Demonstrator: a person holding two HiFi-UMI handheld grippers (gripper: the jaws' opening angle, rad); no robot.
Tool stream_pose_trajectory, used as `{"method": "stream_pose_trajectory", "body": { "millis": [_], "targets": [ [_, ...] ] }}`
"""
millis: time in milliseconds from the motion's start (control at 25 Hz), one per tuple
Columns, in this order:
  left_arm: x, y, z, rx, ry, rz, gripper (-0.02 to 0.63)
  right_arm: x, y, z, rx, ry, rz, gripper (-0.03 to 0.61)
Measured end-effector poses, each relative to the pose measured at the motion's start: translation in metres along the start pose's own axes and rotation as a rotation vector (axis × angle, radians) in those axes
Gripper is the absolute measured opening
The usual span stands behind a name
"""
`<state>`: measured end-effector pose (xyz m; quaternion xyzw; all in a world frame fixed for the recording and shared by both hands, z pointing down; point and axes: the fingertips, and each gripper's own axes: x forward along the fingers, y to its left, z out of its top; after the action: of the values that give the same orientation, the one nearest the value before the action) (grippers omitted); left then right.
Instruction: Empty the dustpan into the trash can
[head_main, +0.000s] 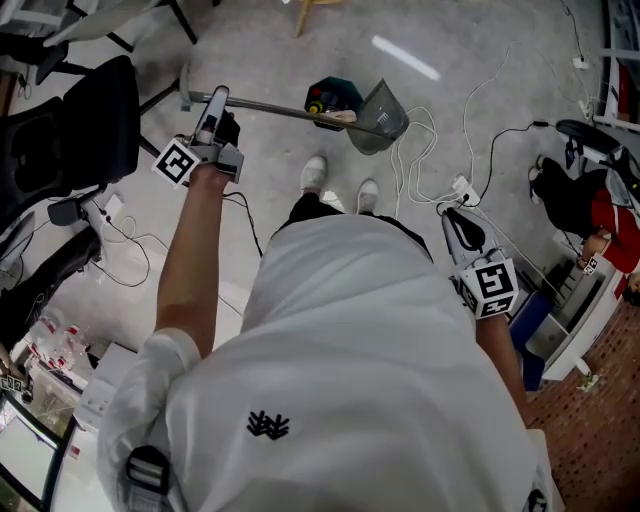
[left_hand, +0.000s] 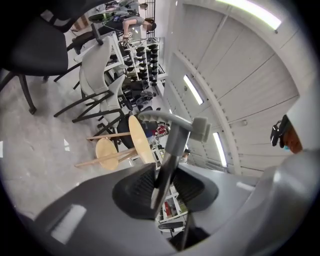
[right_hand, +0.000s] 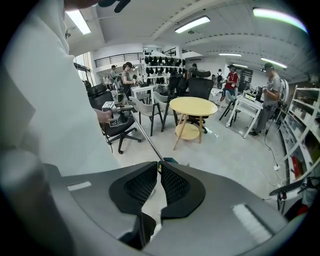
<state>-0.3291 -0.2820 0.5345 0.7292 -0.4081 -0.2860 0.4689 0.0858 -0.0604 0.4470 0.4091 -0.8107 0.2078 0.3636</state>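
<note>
In the head view my left gripper (head_main: 213, 132) is held out ahead, shut on the dustpan's long metal handle (head_main: 275, 108). The handle runs right to the grey dustpan (head_main: 381, 118), which is tipped beside a dark teal trash can (head_main: 335, 96) holding colourful bits. The left gripper view shows the handle (left_hand: 169, 155) clamped between the black pads of that gripper (left_hand: 162, 187), with its grey end cap (left_hand: 201, 128) above. My right gripper (head_main: 464, 232) hangs at my right side. Its jaws (right_hand: 159, 167) are shut on nothing, and the trash can (right_hand: 169, 160) peeks just past them.
White cables and a power strip (head_main: 462, 188) lie on the floor right of my shoes (head_main: 314, 172). Black office chairs (head_main: 70, 140) stand at the left. A round wooden table (right_hand: 192, 106), more chairs and several people fill the room beyond. Shelving (head_main: 570, 310) is at the right.
</note>
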Motion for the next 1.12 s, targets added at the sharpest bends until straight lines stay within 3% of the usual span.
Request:
{"method": "stream_pose_trajectory", "body": {
  "millis": [320, 600, 840, 1120],
  "targets": [
    [0.021, -0.046, 0.001, 0.023, 0.041, -0.115, 0.161, -0.001, 0.015, -0.007, 0.031, -0.016, -0.013, 0.023],
    [0.036, -0.105, -0.015, 0.147, 0.118, -0.21, 0.161, 0.001, 0.016, -0.018, 0.048, -0.05, 0.0, 0.023],
    [0.033, -0.157, -0.041, 0.322, 0.171, -0.209, 0.158, -0.007, 0.008, -0.031, 0.042, -0.092, 0.031, 0.023],
    [0.009, -0.226, -0.1, 0.61, 0.227, -0.17, 0.146, -0.04, -0.013, -0.067, 0.007, -0.155, 0.108, 0.022]
  ]
}}
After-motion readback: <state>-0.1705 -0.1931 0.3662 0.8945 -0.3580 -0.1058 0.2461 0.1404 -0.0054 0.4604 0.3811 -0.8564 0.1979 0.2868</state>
